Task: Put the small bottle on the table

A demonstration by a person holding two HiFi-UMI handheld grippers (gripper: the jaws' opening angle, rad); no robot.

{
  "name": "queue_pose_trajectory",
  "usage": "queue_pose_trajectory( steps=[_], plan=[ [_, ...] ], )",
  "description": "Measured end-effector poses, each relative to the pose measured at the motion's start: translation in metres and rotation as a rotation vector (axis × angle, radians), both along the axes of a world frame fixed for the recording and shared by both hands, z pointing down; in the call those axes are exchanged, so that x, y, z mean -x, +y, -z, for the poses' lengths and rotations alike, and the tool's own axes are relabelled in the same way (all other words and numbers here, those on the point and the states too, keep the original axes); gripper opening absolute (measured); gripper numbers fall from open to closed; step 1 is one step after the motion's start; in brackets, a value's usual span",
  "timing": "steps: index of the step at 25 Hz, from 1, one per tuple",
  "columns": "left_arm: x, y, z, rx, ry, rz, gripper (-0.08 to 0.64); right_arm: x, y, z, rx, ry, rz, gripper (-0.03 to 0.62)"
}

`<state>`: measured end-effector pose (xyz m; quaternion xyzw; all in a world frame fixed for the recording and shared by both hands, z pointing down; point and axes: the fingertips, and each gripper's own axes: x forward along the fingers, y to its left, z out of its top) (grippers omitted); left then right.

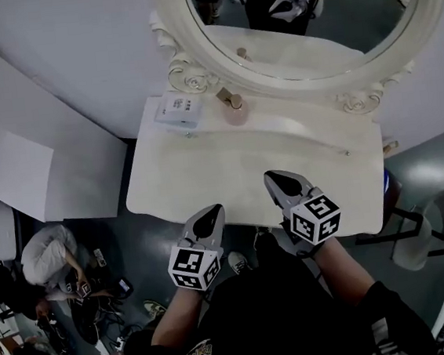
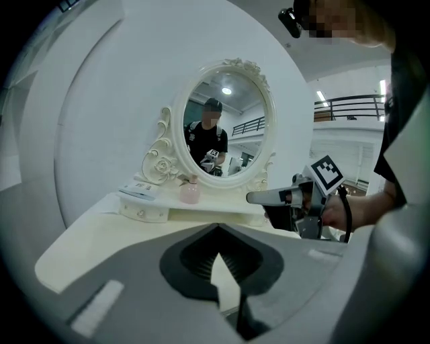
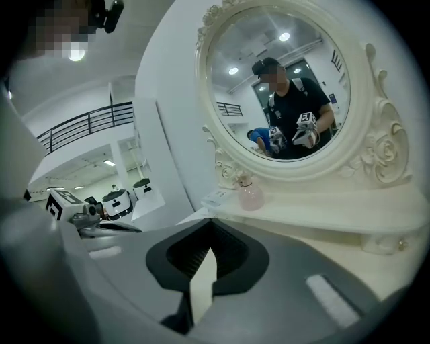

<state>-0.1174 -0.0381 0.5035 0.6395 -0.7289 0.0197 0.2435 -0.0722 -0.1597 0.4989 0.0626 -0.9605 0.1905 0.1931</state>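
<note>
The small pink bottle (image 1: pixel 235 110) with a gold cap stands upright on the raised back shelf of the white dressing table (image 1: pixel 206 174), just under the oval mirror (image 1: pixel 177 28). It also shows in the left gripper view, bottle (image 2: pixel 191 193), and in the right gripper view, bottle (image 3: pixel 250 196). My left gripper (image 1: pixel 210 216) hovers at the table's front edge, shut and holding nothing. My right gripper (image 1: pixel 279 181) is over the front right of the tabletop, also shut and holding nothing. Both are well short of the bottle.
A white box (image 1: pixel 179 108) lies on the shelf left of the bottle. A stool (image 1: pixel 417 231) stands at the table's right. People sit on the floor at lower left (image 1: pixel 53 261). A curved white wall rises behind the mirror.
</note>
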Motion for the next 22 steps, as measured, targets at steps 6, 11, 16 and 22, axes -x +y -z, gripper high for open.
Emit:
queue_pose_trajectory(
  steps=[6,11,16,22],
  plan=[
    [-0.019,0.021,0.001,-0.014,-0.004,-0.062,0.001,-0.021,0.031,-0.002,-0.008,0.013,-0.036,0.029],
    [-0.038,0.039,0.002,-0.029,0.003,-0.098,0.001,-0.045,0.054,0.003,-0.027,0.015,-0.073,0.029],
    [-0.061,0.051,0.002,-0.032,0.014,-0.13,0.001,-0.074,0.07,0.005,-0.039,0.027,-0.102,0.029],
    [-0.085,0.051,0.006,-0.047,0.009,-0.14,0.001,-0.099,0.073,0.008,-0.057,0.034,-0.102,0.029]
  ],
)
